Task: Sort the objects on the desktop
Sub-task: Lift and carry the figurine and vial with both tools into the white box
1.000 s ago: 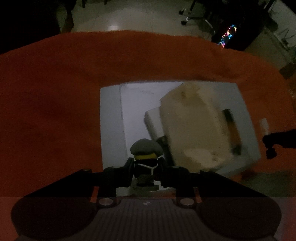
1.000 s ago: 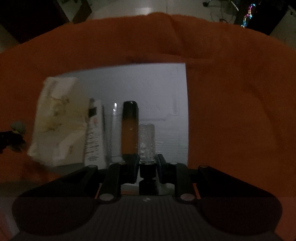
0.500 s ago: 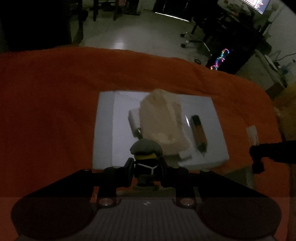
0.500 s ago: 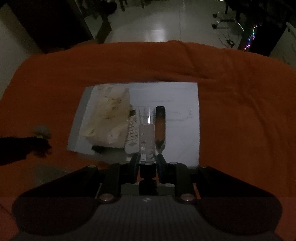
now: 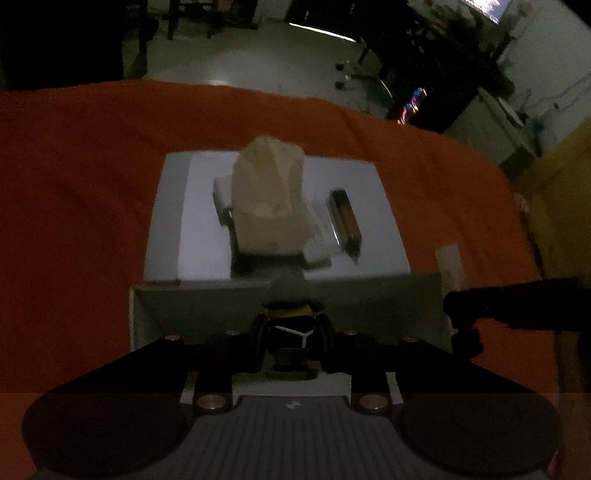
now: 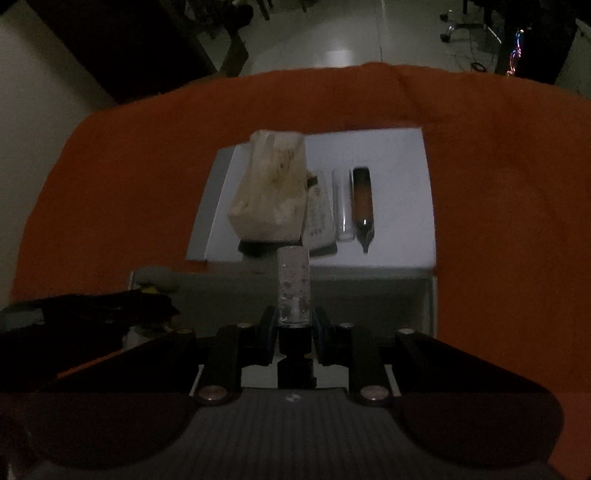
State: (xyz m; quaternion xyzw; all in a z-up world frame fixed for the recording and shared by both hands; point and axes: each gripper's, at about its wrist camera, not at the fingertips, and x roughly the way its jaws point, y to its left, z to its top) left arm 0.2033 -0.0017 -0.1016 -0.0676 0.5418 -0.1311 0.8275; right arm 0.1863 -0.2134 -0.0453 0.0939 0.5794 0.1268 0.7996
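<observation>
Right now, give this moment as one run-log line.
left tool: shut on figurine | right tool: shut on clear bottle | both above open box | tissue pack on white sheet

Readable text: none — both views are too dark and blurred for any lettering to resolve.
White tube, ahead of the right gripper and lying against the cream packet: dark print runs along its face, illegible.
Cream packet: faint dark marks on its side, not readable as characters.
Gripper bodies: a small pale emblem on the ribbed plate nearest each camera, no letters made out.
Dark tube, ahead and right of the right gripper: no label discernible.
Screen, far ahead and right of the left gripper: lit, content unreadable — too small.
</observation>
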